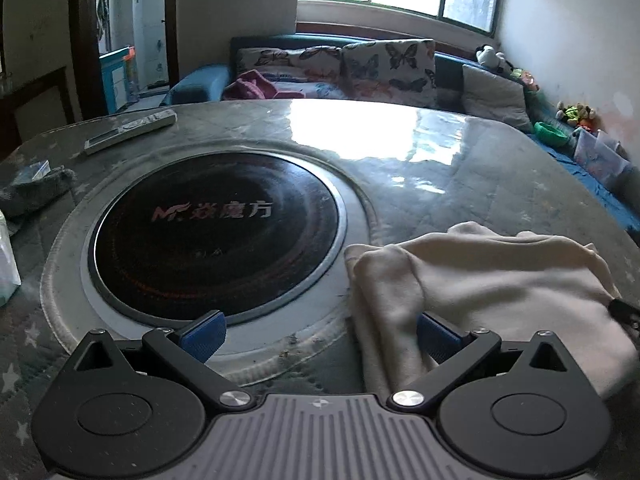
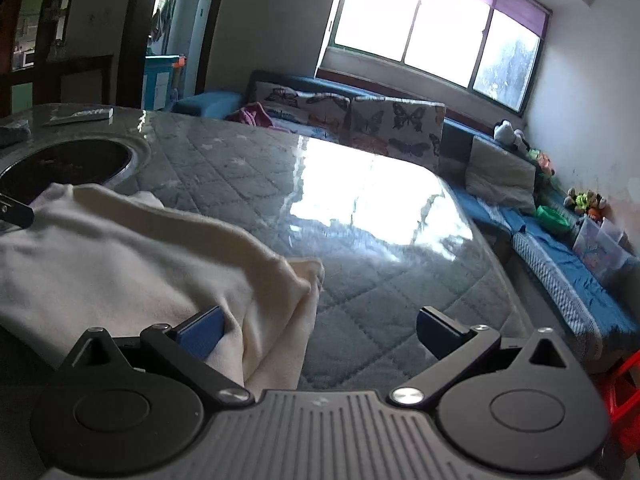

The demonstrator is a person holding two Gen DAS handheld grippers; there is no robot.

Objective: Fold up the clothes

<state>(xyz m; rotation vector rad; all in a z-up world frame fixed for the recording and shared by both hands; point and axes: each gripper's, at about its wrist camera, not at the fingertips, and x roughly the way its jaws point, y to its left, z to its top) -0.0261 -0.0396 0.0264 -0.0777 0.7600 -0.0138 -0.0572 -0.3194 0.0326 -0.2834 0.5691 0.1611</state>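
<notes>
A cream garment (image 1: 492,284) lies bunched on the table near its front edge; it also shows in the right wrist view (image 2: 132,264). My left gripper (image 1: 320,336) is open, its right blue pad (image 1: 436,338) against the garment's left edge, its left pad (image 1: 204,334) over the cooktop rim. My right gripper (image 2: 320,332) is open, its left pad (image 2: 202,334) against the garment's right folded edge, its right pad (image 2: 438,334) over bare table. Each gripper's tip shows at the far side of the other's view.
A round black cooktop (image 1: 216,228) is set in the quilted, glass-topped table (image 2: 380,240). A remote (image 1: 130,130) and a grey cloth (image 1: 36,190) lie at the far left. A blue sofa with butterfly cushions (image 2: 396,128) stands behind the table.
</notes>
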